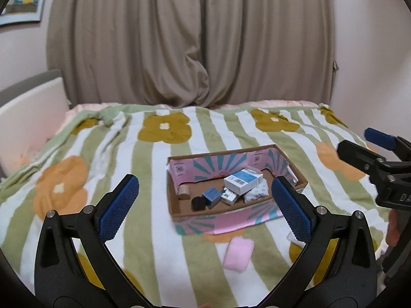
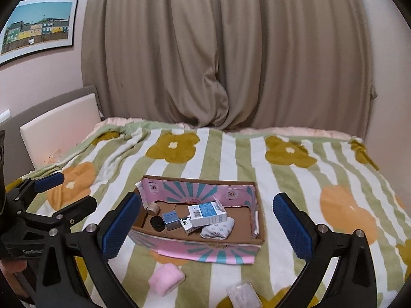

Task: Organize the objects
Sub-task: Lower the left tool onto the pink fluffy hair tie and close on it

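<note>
Both the left gripper [image 1: 205, 205] and right gripper [image 2: 206, 224] are being held wide open, empty, above a cardboard box [image 2: 197, 241] on a flowered blanket [image 2: 295, 179].

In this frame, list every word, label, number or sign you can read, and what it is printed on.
"DA": white letters, cut off at the frame edge, on the right gripper body in the left wrist view.
White lettering on the left gripper body in the right wrist view: too blurred to read.
Barcode and print on the blue and white carton in the cardboard box: too small to read.
Stamps on the box's pink wall: unreadable.
</note>
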Demonstrator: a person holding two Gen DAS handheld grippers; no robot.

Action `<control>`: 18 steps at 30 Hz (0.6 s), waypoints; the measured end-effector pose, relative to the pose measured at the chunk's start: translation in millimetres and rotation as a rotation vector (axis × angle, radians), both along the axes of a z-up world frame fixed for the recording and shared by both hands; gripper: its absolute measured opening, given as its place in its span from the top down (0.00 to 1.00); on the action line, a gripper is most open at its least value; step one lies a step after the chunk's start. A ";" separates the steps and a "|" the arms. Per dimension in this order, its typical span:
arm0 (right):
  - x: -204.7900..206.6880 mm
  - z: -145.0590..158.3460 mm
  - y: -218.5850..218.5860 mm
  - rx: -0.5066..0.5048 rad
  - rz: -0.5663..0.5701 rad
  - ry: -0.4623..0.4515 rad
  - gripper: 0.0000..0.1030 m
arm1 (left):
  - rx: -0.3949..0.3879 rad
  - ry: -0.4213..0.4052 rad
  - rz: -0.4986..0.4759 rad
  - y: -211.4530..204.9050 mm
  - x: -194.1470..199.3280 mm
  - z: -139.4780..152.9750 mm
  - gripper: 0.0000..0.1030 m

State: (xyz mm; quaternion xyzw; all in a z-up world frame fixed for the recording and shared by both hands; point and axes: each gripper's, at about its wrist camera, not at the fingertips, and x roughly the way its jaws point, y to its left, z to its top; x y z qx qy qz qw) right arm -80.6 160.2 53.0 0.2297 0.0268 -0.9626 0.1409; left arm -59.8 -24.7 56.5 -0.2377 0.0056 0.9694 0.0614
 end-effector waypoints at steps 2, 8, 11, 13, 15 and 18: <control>23.4 2.9 2.8 0.002 -0.012 0.034 0.00 | 0.009 0.011 0.020 -1.0 20.1 0.0 0.00; 66.7 -4.1 8.8 -0.012 -0.021 0.050 0.00 | 0.021 0.019 0.042 -2.8 49.4 -6.4 0.00; 76.9 -9.9 12.5 -0.022 -0.025 0.044 0.00 | 0.025 0.018 0.047 -3.1 56.0 -10.1 0.00; 80.7 -12.3 14.7 -0.029 -0.027 0.041 0.00 | 0.025 0.016 0.049 -3.3 58.4 -11.9 0.00; 83.6 -13.9 16.8 -0.036 -0.027 0.037 0.00 | 0.024 0.013 0.052 -2.9 59.1 -13.8 0.00; 88.7 -14.3 19.1 -0.038 -0.027 0.039 0.00 | 0.018 0.005 0.055 -1.3 56.1 -16.8 0.00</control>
